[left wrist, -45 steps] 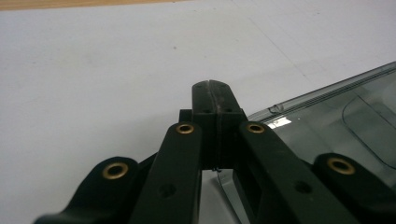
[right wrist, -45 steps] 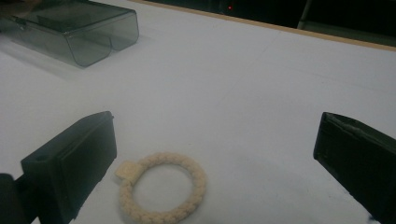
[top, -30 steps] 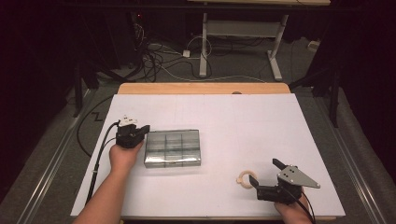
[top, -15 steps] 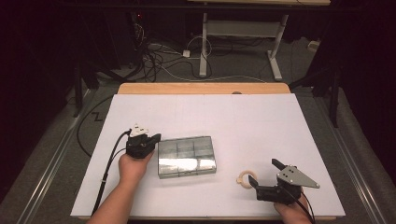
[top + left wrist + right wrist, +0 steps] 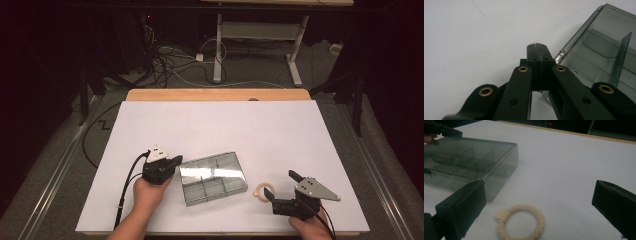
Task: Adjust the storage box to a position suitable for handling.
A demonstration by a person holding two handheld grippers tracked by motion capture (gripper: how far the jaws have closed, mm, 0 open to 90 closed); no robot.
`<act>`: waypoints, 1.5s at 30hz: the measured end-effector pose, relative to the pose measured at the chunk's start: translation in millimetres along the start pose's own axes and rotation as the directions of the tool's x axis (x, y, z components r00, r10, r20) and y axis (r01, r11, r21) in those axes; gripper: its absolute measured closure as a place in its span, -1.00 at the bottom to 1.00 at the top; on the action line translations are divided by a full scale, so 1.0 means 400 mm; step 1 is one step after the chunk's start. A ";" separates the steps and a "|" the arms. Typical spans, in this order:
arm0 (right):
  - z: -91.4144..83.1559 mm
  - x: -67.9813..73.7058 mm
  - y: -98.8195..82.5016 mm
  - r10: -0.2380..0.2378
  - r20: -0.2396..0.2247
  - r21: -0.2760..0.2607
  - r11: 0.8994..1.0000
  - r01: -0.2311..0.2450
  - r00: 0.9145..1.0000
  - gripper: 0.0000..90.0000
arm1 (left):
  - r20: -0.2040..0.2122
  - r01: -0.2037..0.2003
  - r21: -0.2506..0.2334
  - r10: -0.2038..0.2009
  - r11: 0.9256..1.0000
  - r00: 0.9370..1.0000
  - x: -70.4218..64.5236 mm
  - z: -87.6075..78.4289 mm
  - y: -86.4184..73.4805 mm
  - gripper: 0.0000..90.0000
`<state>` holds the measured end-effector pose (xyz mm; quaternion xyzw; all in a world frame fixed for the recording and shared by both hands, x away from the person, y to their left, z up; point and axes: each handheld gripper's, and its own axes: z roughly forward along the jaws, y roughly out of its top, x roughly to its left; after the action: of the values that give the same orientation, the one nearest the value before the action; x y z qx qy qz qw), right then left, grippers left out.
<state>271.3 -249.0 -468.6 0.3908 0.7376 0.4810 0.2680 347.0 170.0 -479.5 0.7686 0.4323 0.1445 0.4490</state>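
While I look down from the high view, my left gripper (image 5: 176, 163) sits at the left end of the clear plastic box (image 5: 214, 178), jaws shut together and their tips right at the box's corner. That box lies slightly turned on the white table (image 5: 220, 125), w/ its dividers showing through the lid. Just right of it lies a small cream ring (image 5: 265, 191), near the box but apart from it. My right gripper (image 5: 281, 186) rests near the front edge, jaws spread wide, the ring just in front of them.

Left gripper view: both black jaws are pressed flat against each other, nothing between them. Their tip (image 5: 538, 53) meets the corner edge of the box (image 5: 604, 52), which fills the right side; can't tell if it truly touches or is just beside it. Bare table (image 5: 469, 37) on the left.

Right gripper view: my two jaws stand far apart at the bottom corners, empty. The ring (image 5: 520, 222) lies flat on the table btw them, w/ a small square tag on its rim. The box (image 5: 471, 162) sits behind and to the left, and the other gripper's dark tip (image 5: 442, 130) is at its far corner.
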 end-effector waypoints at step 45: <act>0.030 0.073 0.006 -0.037 -0.157 0.195 0.978 0.068 0.987 1.00 | 0.087 -0.006 0.111 -0.004 0.994 0.996 -0.092 -0.134 -0.118 0.96</act>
<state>265.4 -218.0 -471.9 0.3580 0.8106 0.4259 0.1828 267.7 181.5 -482.1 0.7981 0.4192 0.0871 0.4240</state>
